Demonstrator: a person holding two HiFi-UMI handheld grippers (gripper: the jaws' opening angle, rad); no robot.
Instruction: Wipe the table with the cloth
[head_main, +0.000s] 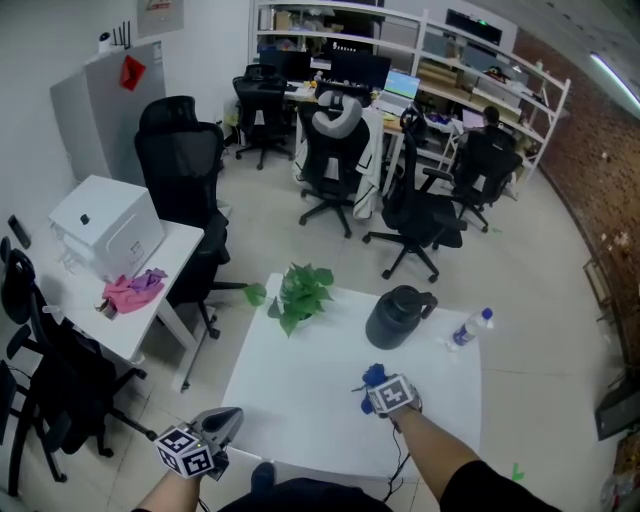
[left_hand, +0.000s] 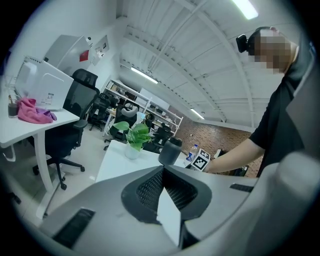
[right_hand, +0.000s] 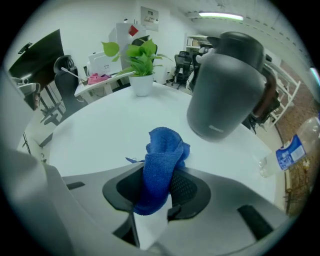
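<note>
Pot (right_hand: 141, 85) holds plant (right_hand: 142, 52); jug (right_hand: 227, 85), bottle (right_hand: 295, 145) on table (right_hand: 100, 130); right gripper (right_hand: 156, 189) clamps cloth (right_hand: 162, 150).

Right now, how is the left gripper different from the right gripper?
The right gripper pinches the blue cloth; the left gripper is shut on nothing. The right gripper is over the white table; the left gripper is beside its near corner. Both carry a marker cube.

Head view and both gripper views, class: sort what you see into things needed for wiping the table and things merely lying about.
Belongs to the job:
blue cloth, clamped in the right tongs
white table

Just lying about:
potted plant
dark jug
water bottle
pink cloth
</note>
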